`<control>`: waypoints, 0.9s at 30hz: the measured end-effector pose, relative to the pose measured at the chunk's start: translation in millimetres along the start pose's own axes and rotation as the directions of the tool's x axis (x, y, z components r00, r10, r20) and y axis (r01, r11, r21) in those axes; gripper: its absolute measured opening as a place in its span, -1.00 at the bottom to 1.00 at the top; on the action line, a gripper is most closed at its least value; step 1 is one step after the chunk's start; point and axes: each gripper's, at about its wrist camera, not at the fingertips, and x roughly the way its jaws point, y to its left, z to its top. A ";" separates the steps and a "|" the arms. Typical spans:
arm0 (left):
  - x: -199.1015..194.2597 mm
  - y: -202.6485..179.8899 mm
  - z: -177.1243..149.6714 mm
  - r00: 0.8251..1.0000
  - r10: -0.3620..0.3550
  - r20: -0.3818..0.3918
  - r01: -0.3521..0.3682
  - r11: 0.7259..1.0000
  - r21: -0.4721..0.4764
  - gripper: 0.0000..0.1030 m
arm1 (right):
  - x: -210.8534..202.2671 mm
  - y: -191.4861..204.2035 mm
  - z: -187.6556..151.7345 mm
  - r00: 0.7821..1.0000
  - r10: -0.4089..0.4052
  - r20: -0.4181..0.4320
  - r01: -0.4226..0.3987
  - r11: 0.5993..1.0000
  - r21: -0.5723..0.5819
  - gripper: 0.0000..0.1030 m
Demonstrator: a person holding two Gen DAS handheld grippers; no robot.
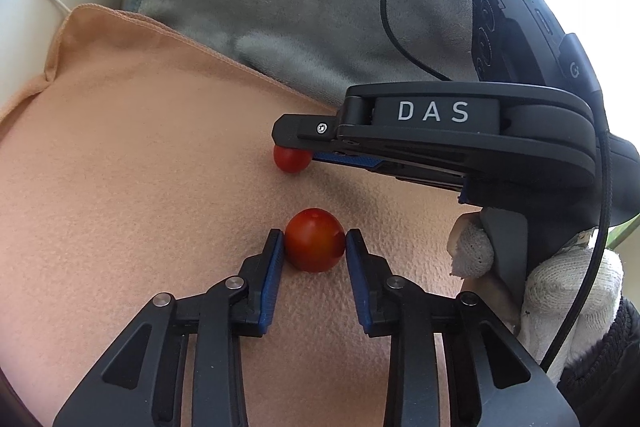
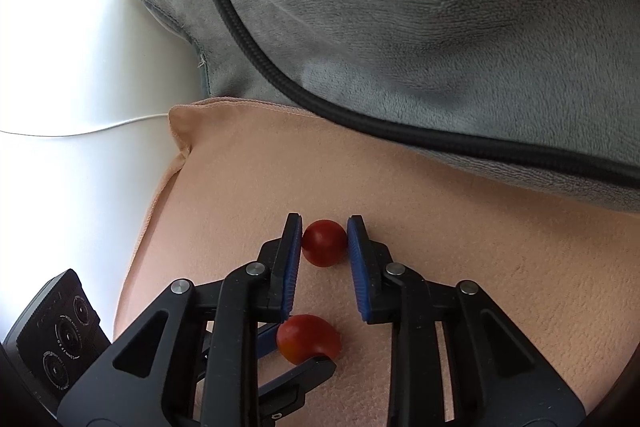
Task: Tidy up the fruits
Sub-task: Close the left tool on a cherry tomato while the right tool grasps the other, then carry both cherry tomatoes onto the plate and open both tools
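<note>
I have each small round red cherry tomato centred between its own blue-padded jaws on the peach cloth (image 1: 120, 167): left gripper (image 1: 315, 241) clamped on the nearer tomato (image 1: 315, 239), right gripper (image 2: 324, 241) clamped on the farther tomato (image 2: 324, 242), so both lift straight up.

Far tomato (image 1: 292, 161) half hidden under the right hand-held gripper (image 1: 294, 147).

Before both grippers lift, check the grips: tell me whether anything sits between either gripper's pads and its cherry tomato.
Nothing visible does. The left gripper pads sit directly against the nearer cherry tomato, and the right gripper pads against the farther cherry tomato. Only the peach cloth lies beneath them.
</note>
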 end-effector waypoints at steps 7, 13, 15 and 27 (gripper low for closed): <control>-13.7 -9.8 -4.0 1.000 0.005 0.022 -0.005 1.000 0.023 -0.42 | -13.2 6.3 -4.3 1.000 -0.008 0.026 0.008 1.000 -0.024 -0.53; -28.8 -20.0 -7.1 0.999 0.001 0.045 -0.003 0.999 0.043 -0.42 | -30.3 7.6 -7.2 0.998 0.000 0.056 0.001 1.000 -0.025 -0.53; -34.6 -24.8 -8.9 0.999 -0.004 0.052 0.001 0.999 0.052 -0.42 | -39.5 7.9 -11.1 0.997 -0.002 0.071 0.003 1.000 -0.026 -0.53; -76.5 -57.2 -29.1 0.994 -0.056 0.093 0.047 0.994 0.102 -0.42 | -111.4 -2.1 -43.1 0.985 0.006 0.172 -0.003 1.000 -0.017 -0.53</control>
